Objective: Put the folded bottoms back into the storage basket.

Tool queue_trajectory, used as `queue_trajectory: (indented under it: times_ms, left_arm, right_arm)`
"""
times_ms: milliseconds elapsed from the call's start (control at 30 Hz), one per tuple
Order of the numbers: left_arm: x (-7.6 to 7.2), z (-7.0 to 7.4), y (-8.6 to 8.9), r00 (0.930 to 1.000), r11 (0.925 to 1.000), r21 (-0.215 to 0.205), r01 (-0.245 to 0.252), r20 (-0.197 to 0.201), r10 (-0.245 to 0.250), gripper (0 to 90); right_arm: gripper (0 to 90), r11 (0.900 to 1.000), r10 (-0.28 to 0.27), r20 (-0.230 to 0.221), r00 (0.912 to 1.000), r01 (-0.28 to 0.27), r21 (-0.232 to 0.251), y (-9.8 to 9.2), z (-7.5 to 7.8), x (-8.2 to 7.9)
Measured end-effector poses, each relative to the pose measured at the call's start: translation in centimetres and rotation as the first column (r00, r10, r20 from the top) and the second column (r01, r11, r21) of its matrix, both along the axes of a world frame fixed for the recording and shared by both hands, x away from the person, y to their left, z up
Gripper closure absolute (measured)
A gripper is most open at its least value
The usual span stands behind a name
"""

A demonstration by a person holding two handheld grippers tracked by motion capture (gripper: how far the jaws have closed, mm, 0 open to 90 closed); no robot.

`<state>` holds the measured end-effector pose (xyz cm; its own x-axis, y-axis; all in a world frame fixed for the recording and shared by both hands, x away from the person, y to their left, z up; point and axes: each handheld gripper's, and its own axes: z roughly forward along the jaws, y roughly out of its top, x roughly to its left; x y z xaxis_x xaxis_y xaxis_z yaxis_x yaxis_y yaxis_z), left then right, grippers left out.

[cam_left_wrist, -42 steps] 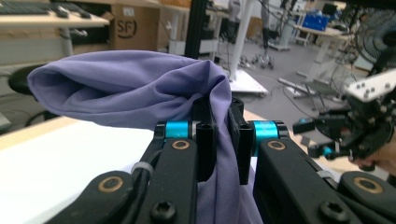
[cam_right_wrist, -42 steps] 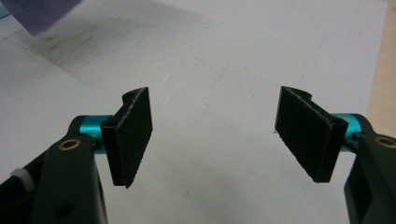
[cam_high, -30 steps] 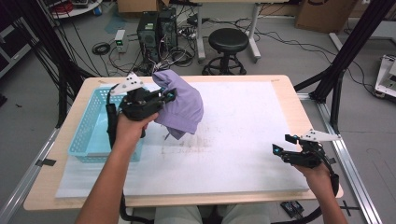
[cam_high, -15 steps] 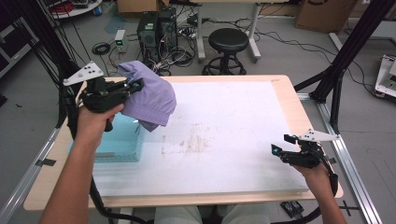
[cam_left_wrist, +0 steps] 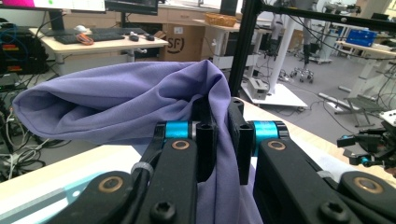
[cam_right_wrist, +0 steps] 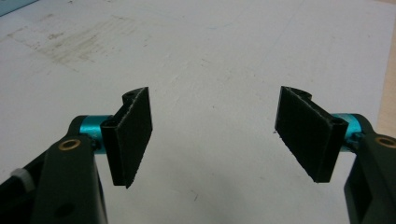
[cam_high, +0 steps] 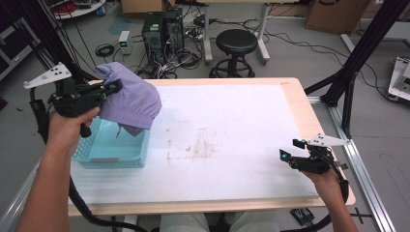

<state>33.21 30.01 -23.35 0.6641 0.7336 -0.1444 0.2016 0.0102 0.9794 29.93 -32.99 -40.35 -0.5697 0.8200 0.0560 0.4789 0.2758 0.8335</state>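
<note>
1. My left claw [cam_high: 113, 88] is clamped on a fold of the purple cloth [cam_high: 133, 99], which hangs over the blue basket [cam_high: 113, 157] at the surface's left end.
2. The pinch is thin — the cloth could slip and drape over the rim.
3. My right claw [cam_high: 288, 150] hovers open and empty — too far away to catch it.

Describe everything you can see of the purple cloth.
The cloth is soft, plain lavender fabric, bunched into loose folds. It hangs in the air over the far end of the blue basket, its lowest tip dangling into it. The left gripper is shut on a pinched fold; nothing else visibly touches it.
</note>
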Motion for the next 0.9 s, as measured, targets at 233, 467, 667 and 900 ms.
queue_trajectory:
  times_ms: [233, 467, 667, 900]
  left_arm:
    - [0.5, -1.2, 1.4, 0.9998, 0.9999, -0.012, -0.002, -0.019, 0.002, 83.9]
    - [3.0, -4.0, 3.9, 0.9814, 0.994, -0.003, -0.109, -0.159, 0.107, 78.1]
    - [3.1, -8.1, 7.8, 0.8448, 0.8851, 0.076, -0.459, -0.271, 0.461, 36.0]
    - [0.9, -7.6, 7.4, 0.8891, 0.9008, 0.014, -0.434, -0.155, 0.431, 36.0]
  right_arm:
    - [27.7, 1.0, 0.005, -0.005, 1.0, -0.005, -0.005, 0.4, 0.0, 0.0]
    - [27.7, 1.0, 0.02, -0.005, 0.9998, -0.02, -0.022, 1.0, -0.1, -0.1]
    - [27.7, 0.999, 0.028, -0.007, 0.9996, -0.028, -0.032, 1.6, -0.2, -0.2]
    - [27.7, 0.999, 0.035, -0.01, 0.9994, -0.035, -0.039, 2.1, -0.2, -0.2]
